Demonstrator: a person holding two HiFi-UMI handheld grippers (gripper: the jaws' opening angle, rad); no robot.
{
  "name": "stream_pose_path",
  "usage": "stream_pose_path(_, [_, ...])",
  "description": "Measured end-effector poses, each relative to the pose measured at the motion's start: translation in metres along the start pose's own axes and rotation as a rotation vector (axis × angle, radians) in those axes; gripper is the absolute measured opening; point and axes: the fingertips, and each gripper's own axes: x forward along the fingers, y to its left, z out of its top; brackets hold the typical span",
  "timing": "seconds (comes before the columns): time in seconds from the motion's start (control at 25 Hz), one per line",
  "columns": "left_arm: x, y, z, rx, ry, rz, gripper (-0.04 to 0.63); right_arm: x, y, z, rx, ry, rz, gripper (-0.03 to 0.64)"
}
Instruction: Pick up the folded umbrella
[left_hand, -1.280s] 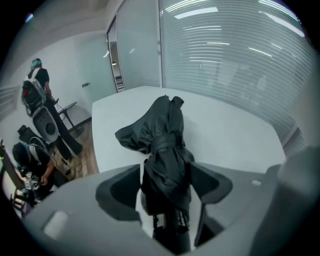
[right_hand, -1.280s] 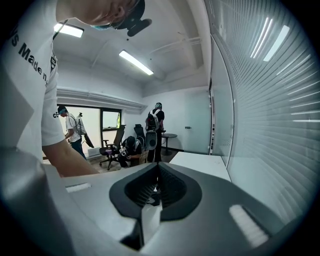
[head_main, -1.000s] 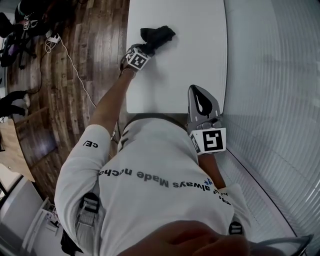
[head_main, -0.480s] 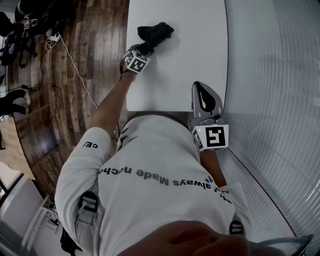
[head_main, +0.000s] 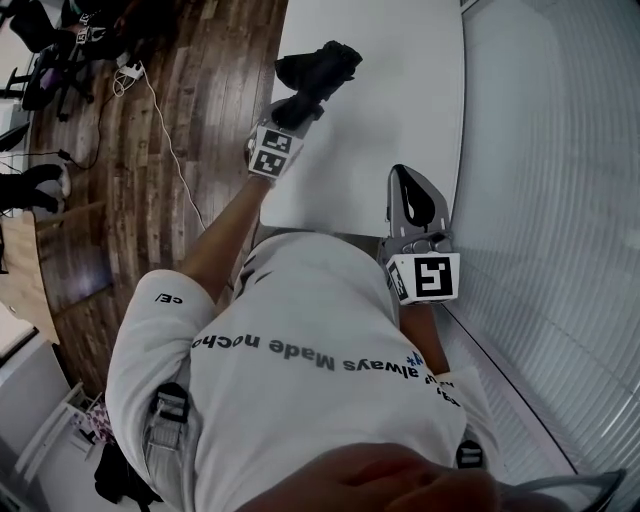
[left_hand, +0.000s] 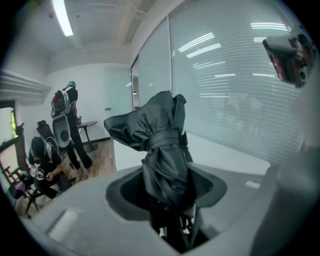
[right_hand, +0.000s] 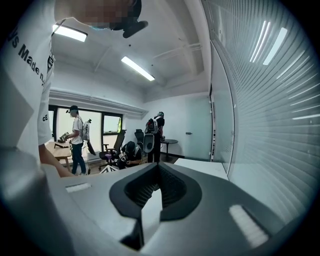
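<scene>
1. Folded umbrella (head_main: 318, 70) is up by the tabletop's (head_main: 400, 90) far left corner, a black bundle over the left edge.
2. Left gripper (head_main: 298, 108) has it! The jaws are clamped on the umbrella's lower end, dark fabric filling the gap between them.
3. In the left gripper view the umbrella stands up out of the jaws, slightly tilted, with its strap (left_hand: 162, 140) cinched round the middle and the loose fabric bunched out above it to the left.
4. That bunched end shows against the wall and the glass, with the white tabletop lying lower behind it, so the free end is off the surface.
5. Right gripper (head_main: 402, 175) sits well apart from the umbrella at the near edge, close to the near right corner, pointing across the table.
6. Its jaw tips meet, and nothing but bare tabletop shows through the gap behind them.
7. Off the left edge, a white cable (head_main: 165, 130) trails over the wooden floor (head_main: 215, 150).
</scene>
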Motion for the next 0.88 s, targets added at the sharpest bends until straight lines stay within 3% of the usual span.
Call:
stream_pose_path(0.36, [-0.115, -0.042, 0.089, -0.019, -0.266, -0.031, 0.209, -0.005, 0.006, 0.01, -0.003, -0.045, 0.02, 0.0])
stream_pose_path(0.88, [-0.238, -0.065, 0.164, -0.056, -0.605, -0.022, 0.209, -0.011, 0.013, 0.023, -0.022, -0.084, 0.047, 0.0])
